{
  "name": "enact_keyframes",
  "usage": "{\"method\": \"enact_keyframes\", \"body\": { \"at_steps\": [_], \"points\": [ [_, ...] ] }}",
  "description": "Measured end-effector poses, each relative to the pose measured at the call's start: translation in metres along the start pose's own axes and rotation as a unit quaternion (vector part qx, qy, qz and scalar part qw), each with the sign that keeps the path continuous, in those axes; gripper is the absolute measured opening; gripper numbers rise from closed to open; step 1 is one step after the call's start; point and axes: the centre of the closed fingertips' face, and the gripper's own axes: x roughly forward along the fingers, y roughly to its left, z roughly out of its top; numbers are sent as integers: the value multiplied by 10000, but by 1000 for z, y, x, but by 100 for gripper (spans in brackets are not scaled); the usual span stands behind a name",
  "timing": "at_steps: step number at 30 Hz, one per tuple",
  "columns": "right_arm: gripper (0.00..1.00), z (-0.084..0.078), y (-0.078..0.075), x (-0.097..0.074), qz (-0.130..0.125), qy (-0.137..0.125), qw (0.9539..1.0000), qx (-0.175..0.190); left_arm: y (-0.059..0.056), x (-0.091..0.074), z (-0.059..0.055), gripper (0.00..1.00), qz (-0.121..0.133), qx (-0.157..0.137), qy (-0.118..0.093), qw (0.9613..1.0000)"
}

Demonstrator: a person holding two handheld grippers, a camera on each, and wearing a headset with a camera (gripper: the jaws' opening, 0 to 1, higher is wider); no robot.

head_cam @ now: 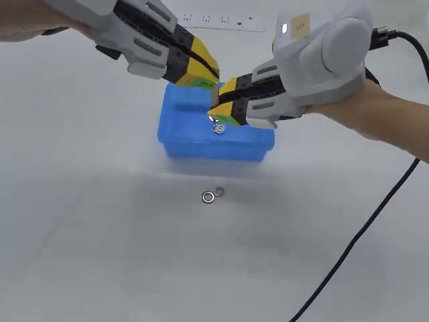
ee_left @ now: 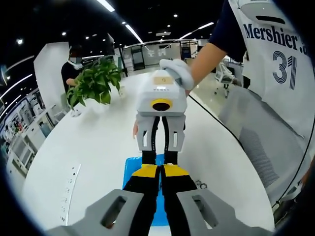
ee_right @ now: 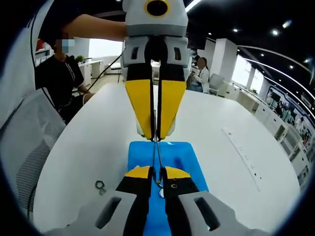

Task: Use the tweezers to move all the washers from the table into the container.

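A blue container [head_cam: 191, 144] sits mid-table, and both grippers meet over it. The left gripper [head_cam: 212, 75] reaches in from the upper left, jaws shut on the back end of thin metal tweezers [ee_right: 156, 152]. Facing it from the right, the right gripper [head_cam: 218, 111] is shut across the tweezers' legs, as its own view shows [ee_right: 157, 173]. A washer [head_cam: 217, 127] hangs at the tweezers' tip just over the container [ee_right: 182, 157]. Two washers [head_cam: 208, 196] lie together on the table in front of the container, also seen small in the right gripper view [ee_right: 100, 186].
A white power strip [head_cam: 214, 20] lies at the table's far edge. A black cable [head_cam: 362, 228] trails from the right gripper across the table's right side. A potted plant [ee_left: 93, 83] stands at a far table end, and people sit around the table.
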Motion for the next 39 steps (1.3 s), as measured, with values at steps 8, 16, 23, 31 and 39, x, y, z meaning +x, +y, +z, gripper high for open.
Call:
{"method": "enact_keyframes", "body": {
  "at_steps": [8, 16, 23, 31, 39],
  "points": [
    [10, -20, -2, 17, 155, 128, 9997, 108, 5, 12, -22, 5, -5, -222, 43, 9997],
    [12, -24, -2, 19, 161, 181, 9996, 114, 7, 14, -27, 5, 47, -295, 57, 9995],
    [12, -9, 0, 8, 71, 35, 9999, 123, 2, 5, -10, 5, 116, -111, 0, 9999],
    [13, 18, 9, -7, 44, -102, 9999, -63, -9, -11, 12, 5, 161, 86, 1, 9998],
    [12, 39, 28, -26, 25, -241, 9996, -153, -31, -23, 38, 5, 226, 245, -71, 9994]
  ]
}}
